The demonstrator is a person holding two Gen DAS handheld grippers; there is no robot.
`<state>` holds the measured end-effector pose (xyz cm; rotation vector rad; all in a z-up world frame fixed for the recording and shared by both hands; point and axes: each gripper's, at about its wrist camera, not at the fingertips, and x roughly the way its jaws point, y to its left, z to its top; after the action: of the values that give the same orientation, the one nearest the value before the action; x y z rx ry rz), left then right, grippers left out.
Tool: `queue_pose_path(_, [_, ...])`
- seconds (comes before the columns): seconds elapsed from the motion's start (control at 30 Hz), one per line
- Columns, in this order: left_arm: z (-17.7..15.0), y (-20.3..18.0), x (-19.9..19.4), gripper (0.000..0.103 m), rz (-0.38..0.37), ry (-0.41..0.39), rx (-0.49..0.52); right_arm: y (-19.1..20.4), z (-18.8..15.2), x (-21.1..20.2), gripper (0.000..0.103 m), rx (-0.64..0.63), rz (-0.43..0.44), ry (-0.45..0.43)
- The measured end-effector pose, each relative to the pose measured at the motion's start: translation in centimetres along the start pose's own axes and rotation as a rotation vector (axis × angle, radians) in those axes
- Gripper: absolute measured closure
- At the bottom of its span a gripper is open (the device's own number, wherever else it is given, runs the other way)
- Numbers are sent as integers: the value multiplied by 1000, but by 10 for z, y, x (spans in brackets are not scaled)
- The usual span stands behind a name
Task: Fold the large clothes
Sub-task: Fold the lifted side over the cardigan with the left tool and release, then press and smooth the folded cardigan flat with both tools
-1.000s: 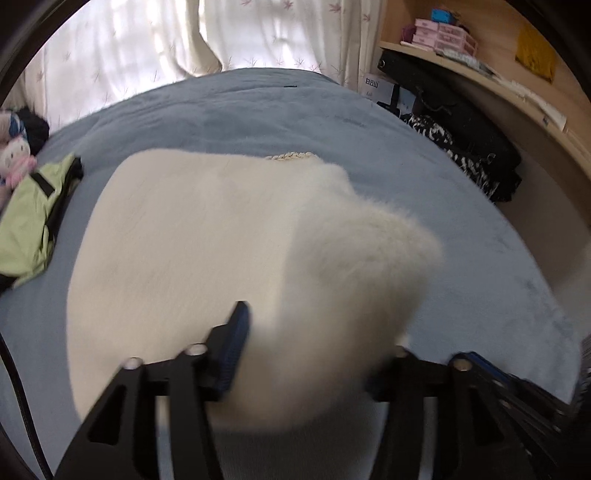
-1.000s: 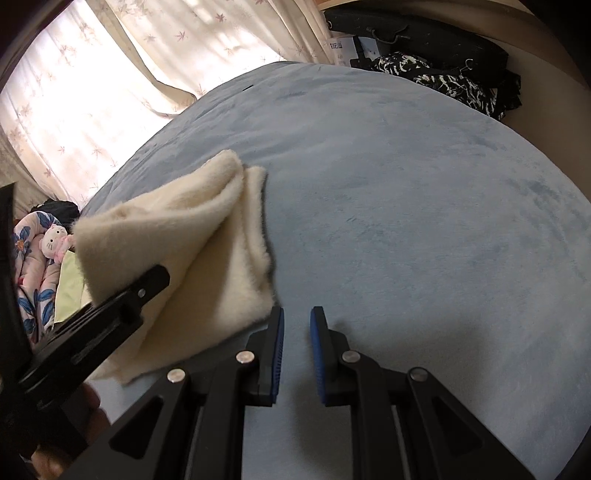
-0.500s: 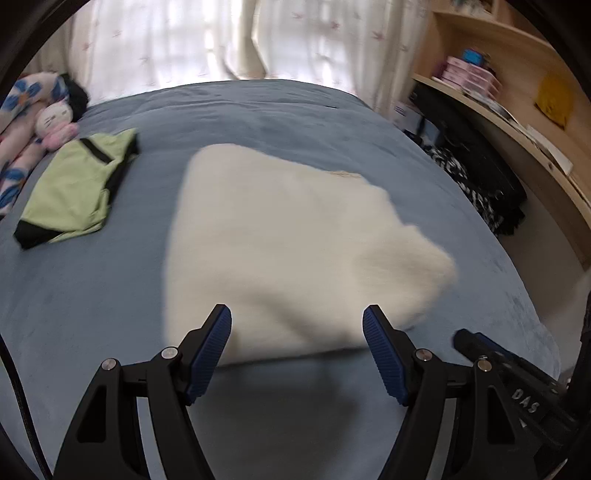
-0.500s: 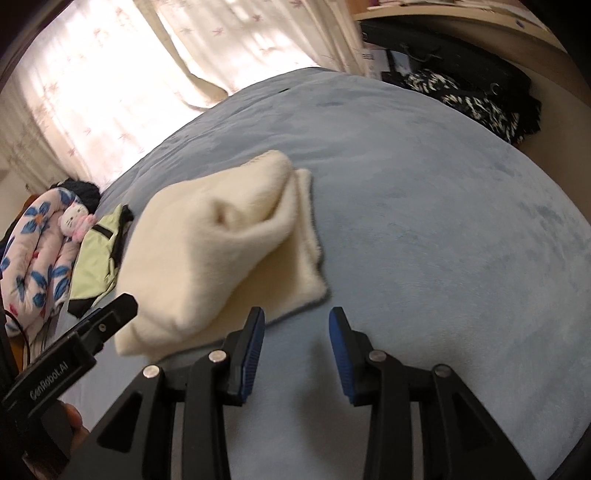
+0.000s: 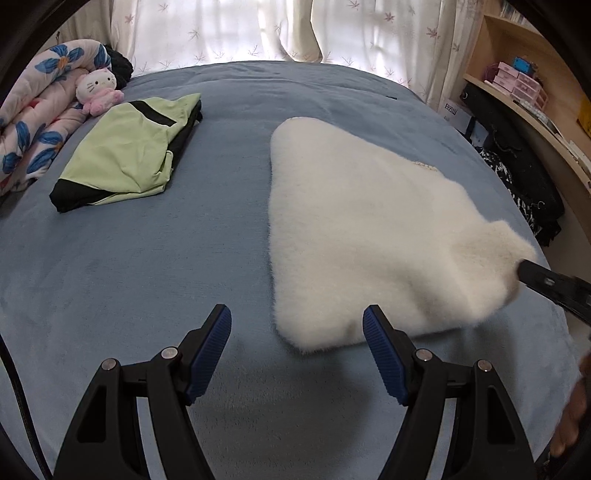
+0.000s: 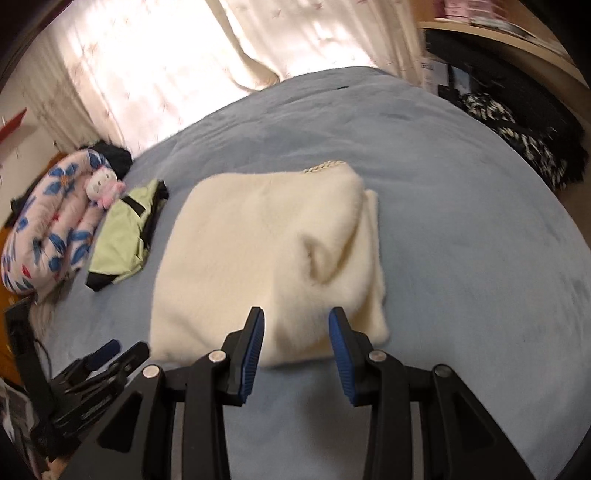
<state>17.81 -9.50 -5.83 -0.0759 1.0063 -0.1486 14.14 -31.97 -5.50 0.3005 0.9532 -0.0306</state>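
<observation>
The left gripper (image 5: 297, 350) has let go and hangs spread, the right gripper (image 6: 295, 347) spread too, leaving the sweater (image 6: 258, 258) folded on the bed (image 6: 461, 221), likely done.

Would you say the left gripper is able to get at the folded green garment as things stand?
Probably yes: the left gripper is open, and only bare blue bedspread lies between it and the green garment.

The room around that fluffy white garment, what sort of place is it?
Most likely a bedroom at home. The garment lies on a bed with a blue cover; a rolled floral quilt and a plush kitten sit beside sheer curtains.
</observation>
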Motion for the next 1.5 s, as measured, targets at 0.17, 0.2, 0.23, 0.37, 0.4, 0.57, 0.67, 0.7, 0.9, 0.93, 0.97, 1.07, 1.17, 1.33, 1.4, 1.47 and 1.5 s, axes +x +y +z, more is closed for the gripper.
queue_pose_path(0.17, [10,-4,20,31,-64,43,38,-5,4,42,77,-61,11,86])
queue_pose_path(0.2, [12,-6,26,31,-76,53,46,-6,3,47,79,-62,14,96])
queue_pose_path(0.23, [14,-9,32,31,-77,65,55,-7,2,49,80,-61,23,98])
queue_pose_path(0.37, [20,-19,40,31,-98,44,80,-11,6,19,82,-92,135,-56])
queue_pose_path(0.4, [19,-19,41,31,-103,31,78,-24,3,13,82,-76,187,-131])
queue_pose_path(0.57, [7,-21,67,31,-98,92,57,-72,-32,69,85,51,174,8])
queue_pose_path(0.67, [1,-19,71,30,-102,76,61,-68,-32,62,82,51,162,12])
queue_pose_path(0.7, [2,-17,70,30,-110,79,57,-64,-29,58,80,38,152,19])
queue_pose_path(0.9, [25,-13,52,30,-155,94,119,-56,11,29,47,1,122,-5])
queue_pose_path(0.93, [31,-10,49,30,-163,88,130,-59,22,27,39,11,126,-18])
queue_pose_path(0.97, [38,-6,47,30,-168,83,137,-60,31,28,36,16,125,-26])
queue_pose_path(1.07, [64,3,53,30,-179,88,113,-70,68,48,36,49,120,-13])
queue_pose_path(1.17, [96,10,74,30,-206,122,82,-83,94,78,36,84,115,29])
queue_pose_path(1.33, [137,9,115,30,-251,189,35,-86,117,120,37,82,99,83])
queue_pose_path(1.4, [147,6,129,24,-249,209,32,-80,123,131,37,54,90,90])
queue_pose_path(1.47, [153,4,144,10,-203,224,33,-73,124,141,59,20,75,102])
queue_pose_path(1.5, [154,3,150,8,-191,228,27,-68,124,147,61,-5,61,115])
